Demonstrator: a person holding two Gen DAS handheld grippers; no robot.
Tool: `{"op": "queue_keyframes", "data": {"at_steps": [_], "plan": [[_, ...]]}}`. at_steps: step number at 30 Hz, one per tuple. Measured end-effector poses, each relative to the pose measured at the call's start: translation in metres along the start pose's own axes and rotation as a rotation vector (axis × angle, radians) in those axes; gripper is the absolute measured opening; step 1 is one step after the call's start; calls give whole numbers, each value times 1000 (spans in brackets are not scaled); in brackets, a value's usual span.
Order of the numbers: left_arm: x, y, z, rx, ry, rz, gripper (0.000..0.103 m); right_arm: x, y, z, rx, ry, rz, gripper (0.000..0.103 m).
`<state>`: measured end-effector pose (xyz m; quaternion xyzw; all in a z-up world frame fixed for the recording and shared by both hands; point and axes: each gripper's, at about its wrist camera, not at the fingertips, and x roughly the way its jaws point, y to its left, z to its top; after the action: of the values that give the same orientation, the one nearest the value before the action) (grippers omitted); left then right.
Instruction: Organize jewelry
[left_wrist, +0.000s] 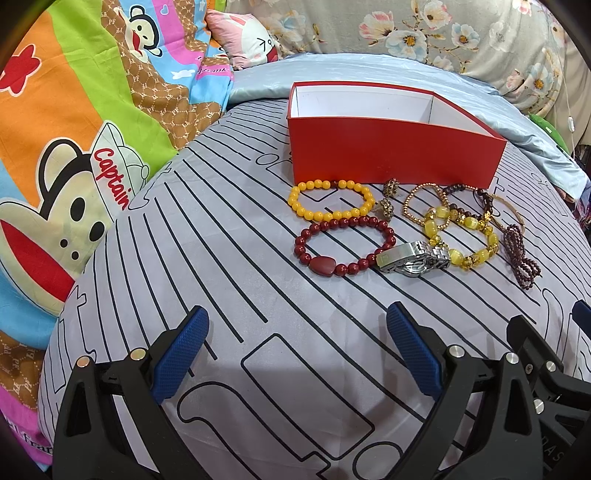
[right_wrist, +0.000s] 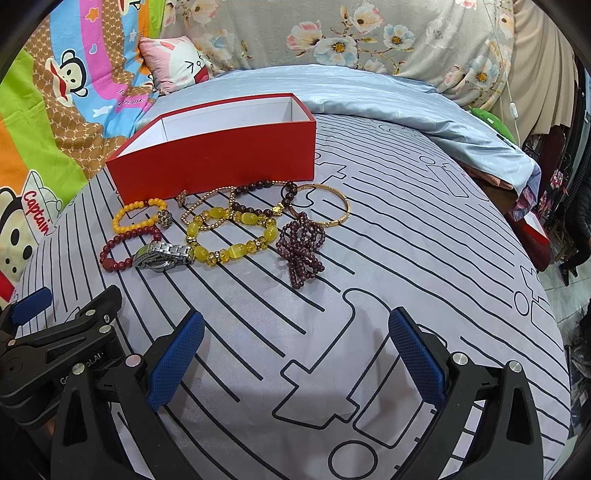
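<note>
Since both left gripper and right gripper hang wide open, empty: overlapping bracelets near watch may snag, dragging neighbors off bed, missing red box.

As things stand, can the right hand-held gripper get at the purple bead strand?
Probably yes. The right hand-held gripper is open and empty, and only bare striped sheet lies between it and the purple bead strand, which sits at the near right edge of the jewelry pile.

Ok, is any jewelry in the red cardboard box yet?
No, the red cardboard box shows only bare white walls inside; the silver metal watch lies outside it.
</note>
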<state>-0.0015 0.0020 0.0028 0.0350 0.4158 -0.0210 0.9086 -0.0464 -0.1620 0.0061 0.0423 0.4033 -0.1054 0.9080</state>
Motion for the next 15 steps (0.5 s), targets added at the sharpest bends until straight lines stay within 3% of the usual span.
{"op": "queue_keyframes", "data": {"at_steps": [8,12,15], "plan": [[0,8,1,-15,9,-38,93,-4,-9,1,39,2,28,96],[3,25,1,-50,31,-90,93,-4,-21,1,82,12,62,96],[4,38,6,-59,22,-86,93,-3,-28,4,91,10,45,96]]}}
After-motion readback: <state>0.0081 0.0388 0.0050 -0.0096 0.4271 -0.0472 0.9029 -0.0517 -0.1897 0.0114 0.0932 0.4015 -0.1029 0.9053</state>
